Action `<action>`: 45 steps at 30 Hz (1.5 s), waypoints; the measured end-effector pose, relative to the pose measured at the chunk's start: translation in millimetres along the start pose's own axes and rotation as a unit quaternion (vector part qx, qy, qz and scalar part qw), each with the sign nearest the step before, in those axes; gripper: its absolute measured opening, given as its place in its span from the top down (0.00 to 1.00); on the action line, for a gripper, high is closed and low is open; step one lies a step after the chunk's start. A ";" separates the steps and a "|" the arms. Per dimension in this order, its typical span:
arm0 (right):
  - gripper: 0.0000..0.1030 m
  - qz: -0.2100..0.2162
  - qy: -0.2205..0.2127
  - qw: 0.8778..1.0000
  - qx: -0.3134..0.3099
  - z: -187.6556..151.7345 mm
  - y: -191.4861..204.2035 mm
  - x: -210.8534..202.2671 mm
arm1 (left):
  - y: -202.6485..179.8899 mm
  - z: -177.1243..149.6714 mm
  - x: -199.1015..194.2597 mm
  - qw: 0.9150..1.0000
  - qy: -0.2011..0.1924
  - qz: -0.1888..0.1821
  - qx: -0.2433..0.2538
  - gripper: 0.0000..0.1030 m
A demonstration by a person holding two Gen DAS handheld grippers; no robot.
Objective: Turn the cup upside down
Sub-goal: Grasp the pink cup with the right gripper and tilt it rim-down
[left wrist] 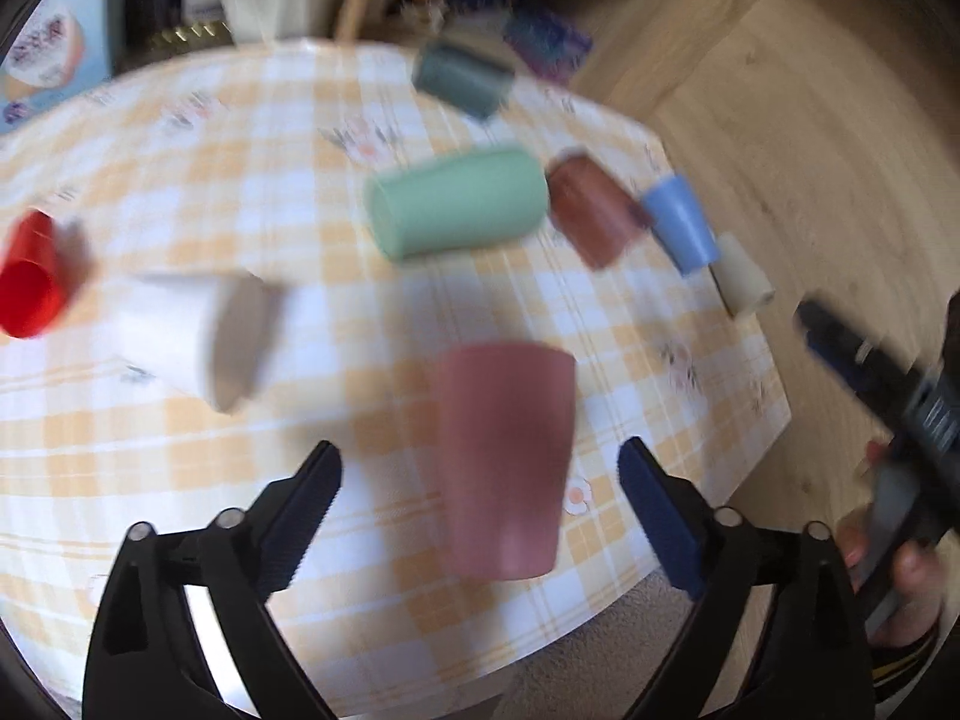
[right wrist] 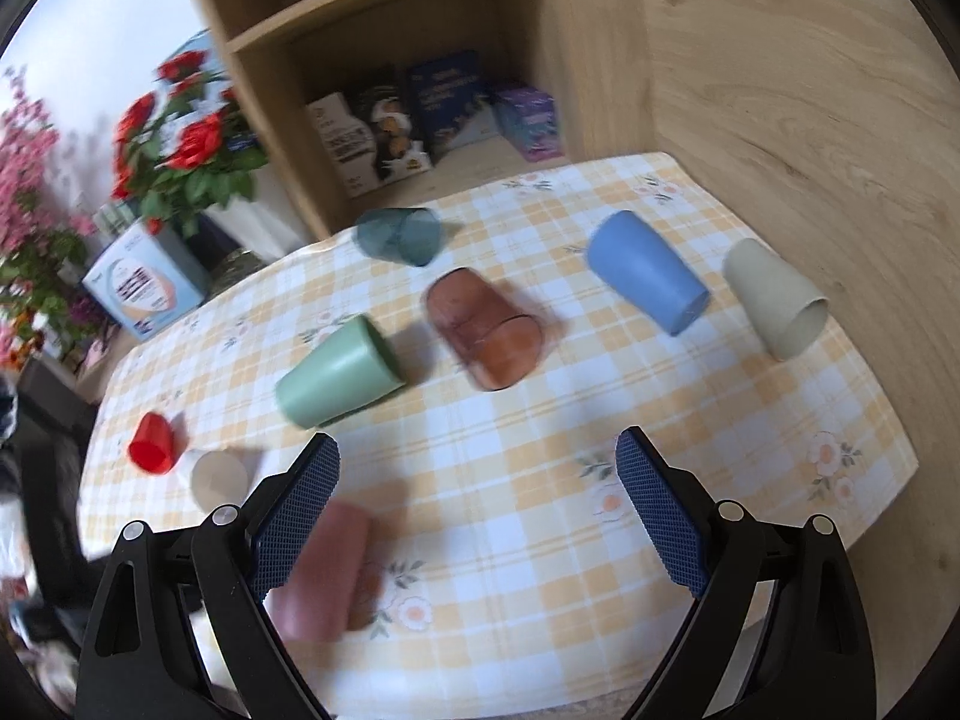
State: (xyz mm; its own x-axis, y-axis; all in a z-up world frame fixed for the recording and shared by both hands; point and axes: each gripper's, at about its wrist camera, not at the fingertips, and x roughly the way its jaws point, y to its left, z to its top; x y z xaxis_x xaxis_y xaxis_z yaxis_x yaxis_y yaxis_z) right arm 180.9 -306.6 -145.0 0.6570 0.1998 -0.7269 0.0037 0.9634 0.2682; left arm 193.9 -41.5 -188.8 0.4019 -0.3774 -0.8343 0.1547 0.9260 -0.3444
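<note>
Pink cup [left wrist: 504,462]: it is seen near the front table edge, between and just ahead of the left gripper's fingers; blur hides whether it stands mouth-up or already inverted, though the wider end looks uppermost in the left view.
Left gripper [left wrist: 480,468]: its jaws are spread wide and nothing is held; the cup is not touched.
Right gripper [right wrist: 478,462]: its jaws are likewise spread and empty, over bare tablecloth [right wrist: 540,420]; the pink cup is seen at its left finger, apparently below it.
Likely step: the approach to the pink cup by the left gripper is judged to be in hand.
Grip advice: the cup is best taken across its middle, with both pads squarely on the wall, so that it cannot pivot during the turn.
Turn advice: the cup should be lifted clear of the cloth before rotation, then set down on its rim flat.
Neighbours: the white cup [left wrist: 198,336] and green cup [left wrist: 456,204] lie apart from it; they need not be disturbed.
Risk: the table edge is close, so a slipped cup could roll off.
</note>
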 end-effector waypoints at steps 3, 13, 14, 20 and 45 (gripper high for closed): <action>0.12 0.022 0.002 0.999 -0.031 -22.1 23.5 5.3 | 16.0 1.2 -32.3 0.999 -0.043 0.023 -0.016 0.06; 0.12 0.047 0.025 0.994 -0.093 -74.0 87.0 29.9 | 62.8 -29.4 -109.1 0.982 -0.150 0.103 -0.042 0.06; 0.12 0.045 0.032 0.994 -0.098 -77.1 89.6 33.2 | 65.0 -32.9 -110.9 0.981 -0.155 0.105 -0.045 0.06; 0.12 0.019 0.097 0.991 -0.093 -99.2 97.7 63.2 | 85.6 -50.3 -112.8 0.980 -0.153 0.106 -0.066 0.06; 0.40 0.036 0.180 0.980 -0.075 -117.3 84.8 93.2 | 84.6 -55.7 -83.7 0.988 -0.115 0.069 -0.074 0.06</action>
State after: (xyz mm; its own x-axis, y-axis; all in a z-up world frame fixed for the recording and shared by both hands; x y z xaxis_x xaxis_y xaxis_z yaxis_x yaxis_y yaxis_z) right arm 154.0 -185.3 -264.1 0.3421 0.2928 -0.8929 -0.1610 0.9544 0.2513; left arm 123.0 67.9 -172.1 0.6077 -0.2191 -0.7633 -0.0437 0.9505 -0.3076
